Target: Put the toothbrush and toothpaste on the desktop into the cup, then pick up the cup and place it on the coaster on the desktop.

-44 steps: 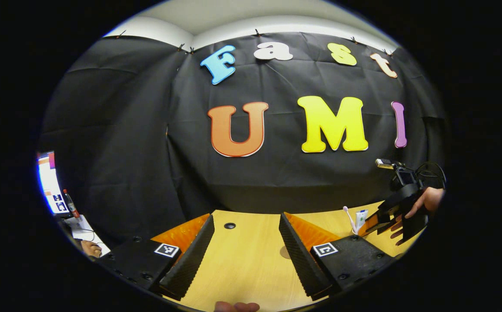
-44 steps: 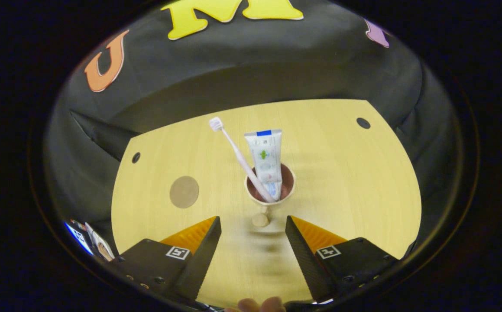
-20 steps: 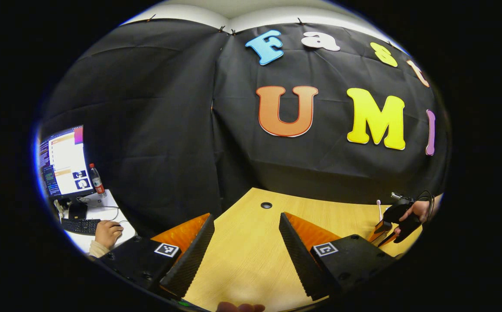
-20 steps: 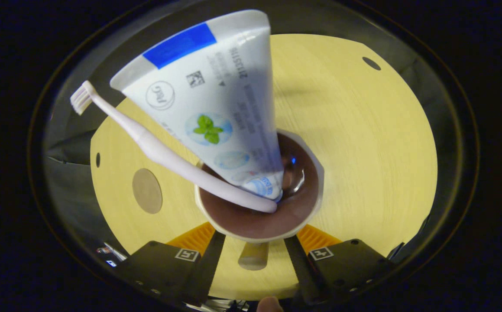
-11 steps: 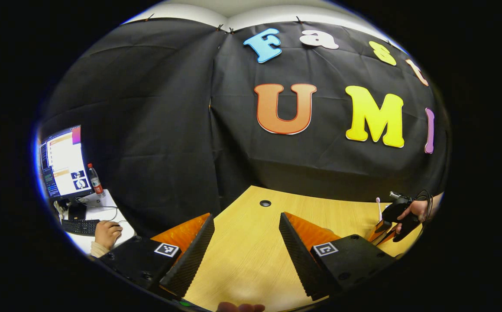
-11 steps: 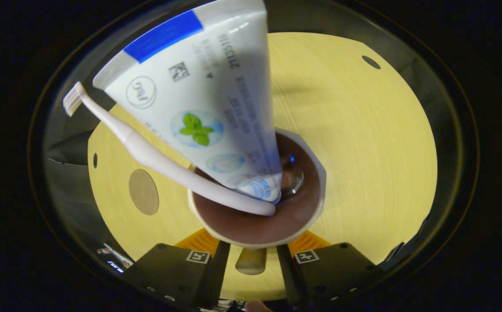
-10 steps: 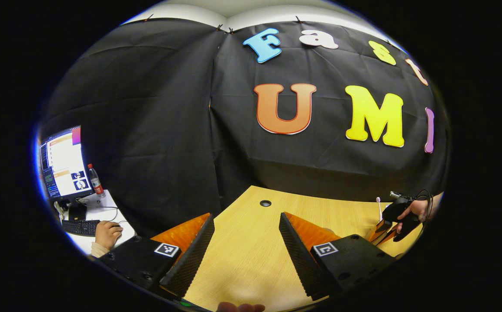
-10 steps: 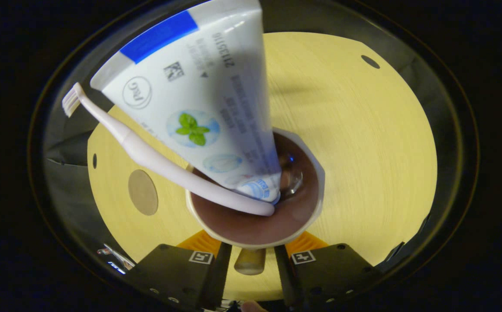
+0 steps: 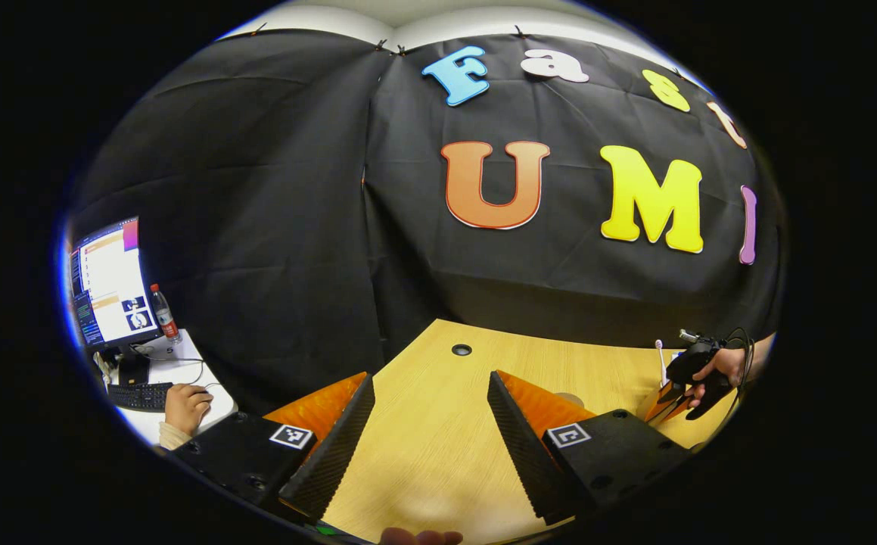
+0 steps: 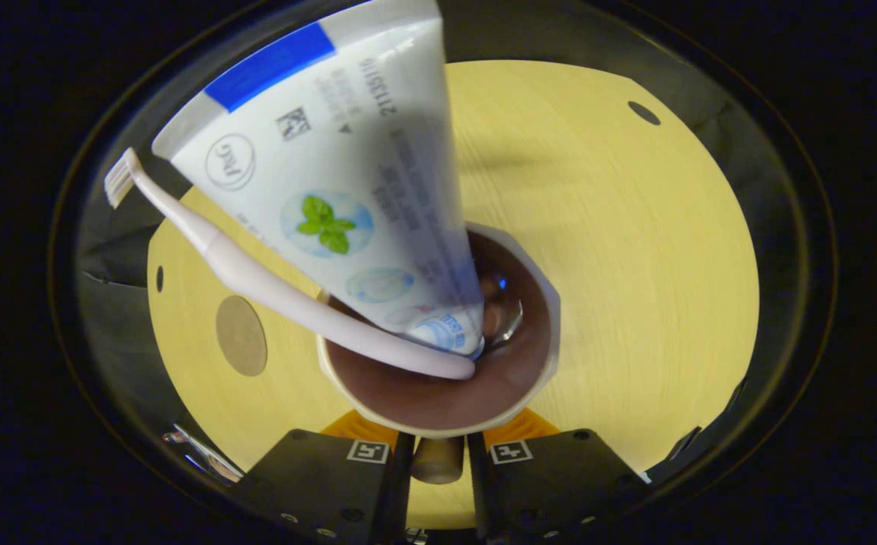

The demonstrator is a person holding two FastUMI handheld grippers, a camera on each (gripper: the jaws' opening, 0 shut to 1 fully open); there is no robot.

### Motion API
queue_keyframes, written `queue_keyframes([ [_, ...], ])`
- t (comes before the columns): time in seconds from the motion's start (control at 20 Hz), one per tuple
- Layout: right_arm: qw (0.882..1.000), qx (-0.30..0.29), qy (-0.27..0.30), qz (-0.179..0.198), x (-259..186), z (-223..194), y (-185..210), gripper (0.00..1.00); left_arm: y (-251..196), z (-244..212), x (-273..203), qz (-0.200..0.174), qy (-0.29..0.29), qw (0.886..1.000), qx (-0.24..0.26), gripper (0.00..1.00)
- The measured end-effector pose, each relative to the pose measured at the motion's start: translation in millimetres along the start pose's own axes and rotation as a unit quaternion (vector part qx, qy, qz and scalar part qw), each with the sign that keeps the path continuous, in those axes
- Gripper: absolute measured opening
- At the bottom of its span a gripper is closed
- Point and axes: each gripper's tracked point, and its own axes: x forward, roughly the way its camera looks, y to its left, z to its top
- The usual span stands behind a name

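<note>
right gripper [image 10: 432, 460] fingers clenched on cup [image 10: 438, 356] handle | toothbrush [image 10: 256, 280], toothpaste [image 10: 340, 189] lean in cup on worktop [image 10: 635, 265] | coaster [image 10: 241, 335] left | left gripper [image 9: 427, 439] fingers released, idle | risk: tall load tips cup on lift

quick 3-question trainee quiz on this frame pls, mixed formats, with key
1. True or false: the toothbrush and the toothpaste tube both stand in the cup.
2. In the right gripper view, the round coaster lies: A) under the cup; B) on the desktop, apart from the cup; C) inside the cup.
3. Fill in: the right gripper has its fingers closed on the cup's ____, while the left gripper is open over bare desktop.

Key: 1 true; 2 B; 3 handle.
</note>
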Motion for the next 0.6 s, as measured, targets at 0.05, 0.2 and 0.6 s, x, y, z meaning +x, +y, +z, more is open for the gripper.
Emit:
queue_keyframes([
  [0.05,1.0,-0.001,-0.001,0.002,-0.7,0.5,0.0,0.33,0.3,-0.7,-0.1,0.0,0.001,1.0,0.0,0.96],
  [0.2,1.0,-0.009,-0.018,0.0,-3.3,4.7,-2.4,0.3,-0.1,-1.1,0.4,0.0,0.0,1.0,-0.001,0.96],
  [0.6,0.999,-0.042,-0.035,0.0,0.2,4.0,-6.1,0.27,-0.7,-5.4,-1.8,-0.005,0.007,1.0,0.0,0.96],
])
